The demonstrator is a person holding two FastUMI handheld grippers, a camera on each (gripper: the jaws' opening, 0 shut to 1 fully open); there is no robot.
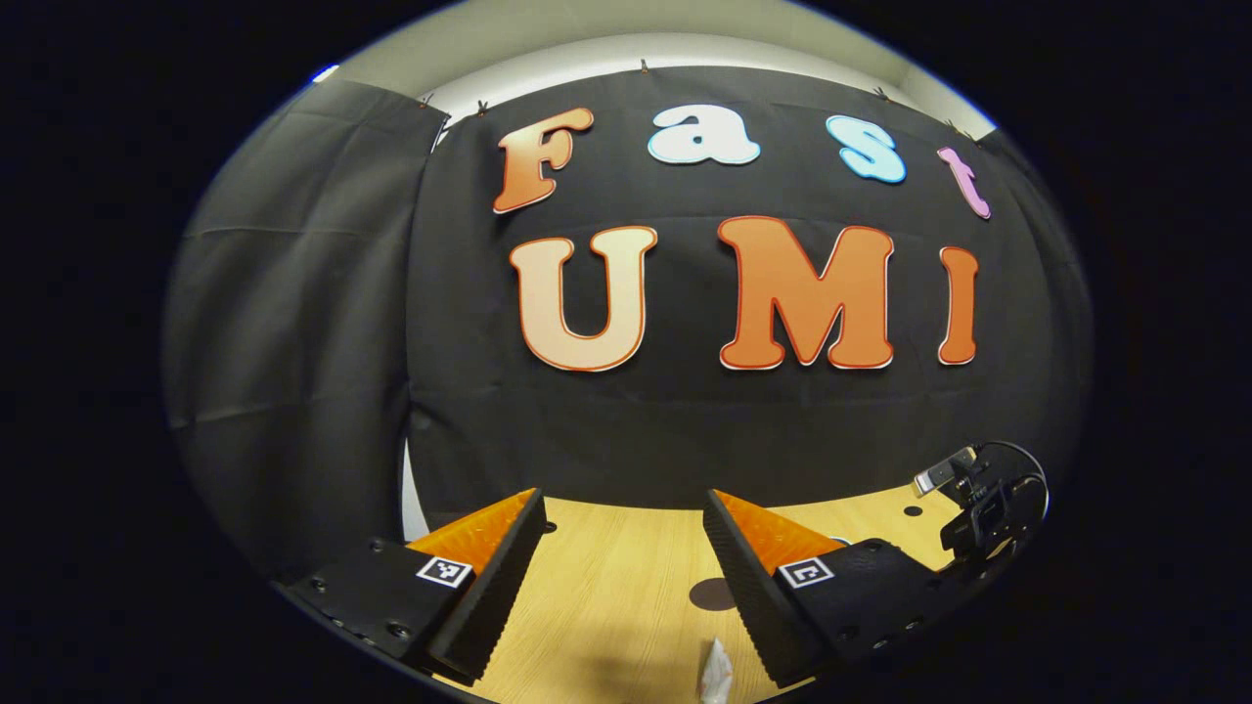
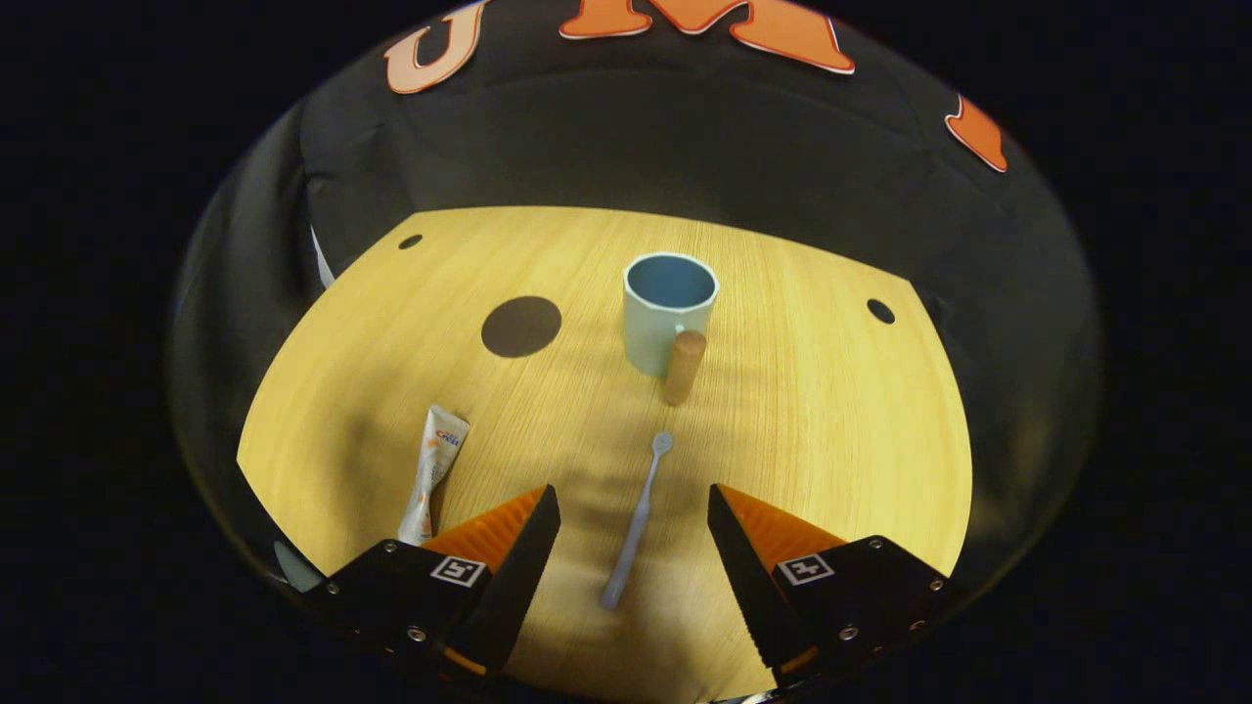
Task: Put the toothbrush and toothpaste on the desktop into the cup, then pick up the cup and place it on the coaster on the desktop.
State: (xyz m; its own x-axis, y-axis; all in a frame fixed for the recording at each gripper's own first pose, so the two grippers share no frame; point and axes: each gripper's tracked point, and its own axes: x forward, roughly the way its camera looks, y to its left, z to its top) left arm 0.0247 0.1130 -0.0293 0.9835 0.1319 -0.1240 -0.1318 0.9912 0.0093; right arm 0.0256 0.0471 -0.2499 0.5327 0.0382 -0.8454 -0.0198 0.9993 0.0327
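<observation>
Two grippers: my right gripper (image 2: 634, 508) and left gripper (image 1: 621, 508), both with fingers spread, holding nothing.
One toothbrush (image 2: 636, 521): lying on the desktop (image 2: 831, 420) between my right fingers, head pointing toward the cup.
One toothpaste (image 2: 430, 473): flat on the desktop, left of the toothbrush.
One cup (image 2: 669, 311): upright, farther on, its wooden handle (image 2: 683, 367) facing me.
One coaster (image 2: 521, 326): dark disc left of the cup, apart from it.
Path: nothing lies between my right fingers and the cup besides the toothbrush.

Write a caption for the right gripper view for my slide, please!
Open right tool hovers over the toothbrush, with toothpaste, cup and coaster waiting on the desk.
</observation>
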